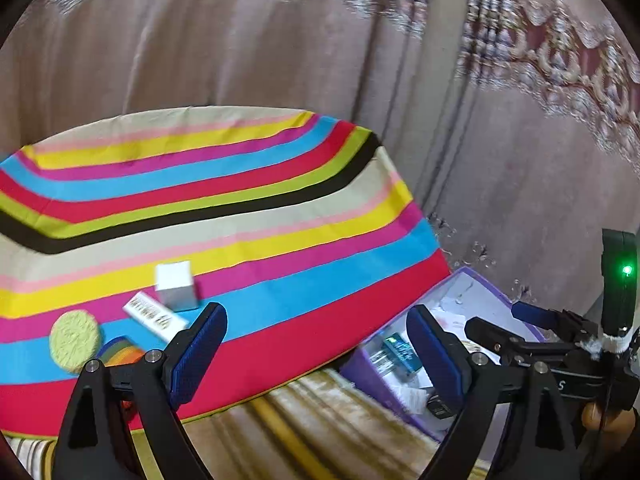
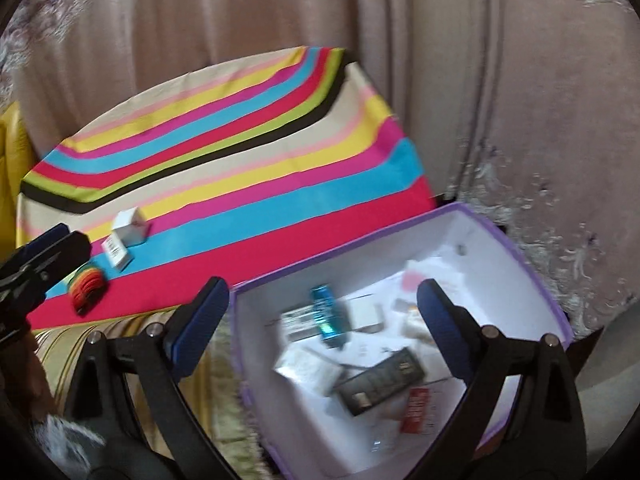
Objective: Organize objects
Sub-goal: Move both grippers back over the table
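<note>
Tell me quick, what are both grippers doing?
Left gripper: open, holding nothing.
Right gripper: open, holding nothing, above the purple box.

The left gripper [image 1: 316, 344] points forward and downward, its blue-padded fingers [image 1: 200, 354] spread wide with nothing between them. The right gripper [image 2: 324, 332] tilts more steeply down, jaws equally wide and empty, blue pads [image 2: 440, 320] facing each other. Each gripper shows at the edge of the other's wrist view, so the two sit side by side, near but apart.
</note>
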`<action>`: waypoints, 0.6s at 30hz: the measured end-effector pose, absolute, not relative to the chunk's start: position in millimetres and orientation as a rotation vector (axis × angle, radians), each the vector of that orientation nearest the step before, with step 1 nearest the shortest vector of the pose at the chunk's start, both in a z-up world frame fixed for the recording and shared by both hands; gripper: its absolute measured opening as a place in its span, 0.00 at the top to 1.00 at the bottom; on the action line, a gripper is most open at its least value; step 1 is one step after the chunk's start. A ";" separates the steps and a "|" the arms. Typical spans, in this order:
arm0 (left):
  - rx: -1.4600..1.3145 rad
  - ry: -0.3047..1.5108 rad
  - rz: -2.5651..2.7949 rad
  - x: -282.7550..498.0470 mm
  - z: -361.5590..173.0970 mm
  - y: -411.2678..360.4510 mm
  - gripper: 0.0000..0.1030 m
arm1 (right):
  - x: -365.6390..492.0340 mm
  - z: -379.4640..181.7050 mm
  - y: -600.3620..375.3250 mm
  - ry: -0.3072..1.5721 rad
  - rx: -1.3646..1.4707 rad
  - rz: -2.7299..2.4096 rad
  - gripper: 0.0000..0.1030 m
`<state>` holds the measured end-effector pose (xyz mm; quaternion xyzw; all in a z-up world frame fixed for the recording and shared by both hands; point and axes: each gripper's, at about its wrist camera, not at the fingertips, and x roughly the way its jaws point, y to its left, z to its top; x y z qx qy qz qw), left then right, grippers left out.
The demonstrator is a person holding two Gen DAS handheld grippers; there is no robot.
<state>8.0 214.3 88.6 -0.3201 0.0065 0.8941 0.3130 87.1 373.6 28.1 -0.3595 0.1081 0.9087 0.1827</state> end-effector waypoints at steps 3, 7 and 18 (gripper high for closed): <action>-0.863 -0.019 2.381 4.6 87.4 195.1 0.10 | 77.8 24.6 354.9 0.284 -1.052 2.604 0.06; -0.915 -0.082 2.414 -3.1 82.9 169.4 0.10 | 68.9 21.1 337.8 0.298 -1.096 2.658 0.06; -1.017 -0.214 2.540 -27.2 69.9 108.6 0.10 | 38.3 11.9 298.5 0.323 -1.189 2.739 0.06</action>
